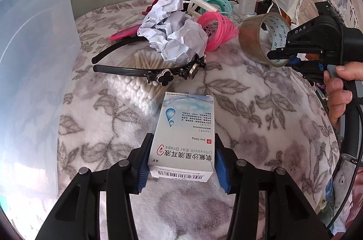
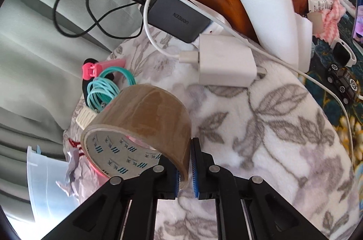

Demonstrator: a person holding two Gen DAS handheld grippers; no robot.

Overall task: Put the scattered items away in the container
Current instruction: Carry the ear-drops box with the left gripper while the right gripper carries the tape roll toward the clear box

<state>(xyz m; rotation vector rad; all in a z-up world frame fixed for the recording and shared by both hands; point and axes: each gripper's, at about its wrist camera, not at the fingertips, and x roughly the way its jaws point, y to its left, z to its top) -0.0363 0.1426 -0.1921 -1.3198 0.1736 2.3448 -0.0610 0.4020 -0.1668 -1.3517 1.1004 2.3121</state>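
My left gripper clamps an ear drops box between its blue pads, above the floral blanket. My right gripper pinches the wall of a brown packing tape roll, one finger inside the ring. The translucent plastic container stands at left; cotton swabs, black headband and crumpled paper lie beyond the box.

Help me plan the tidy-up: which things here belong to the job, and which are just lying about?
Job: ear drops box, tape roll, cotton swabs, black headband, crumpled paper, clear container.

Lying about: white charger, black charger, toy car.
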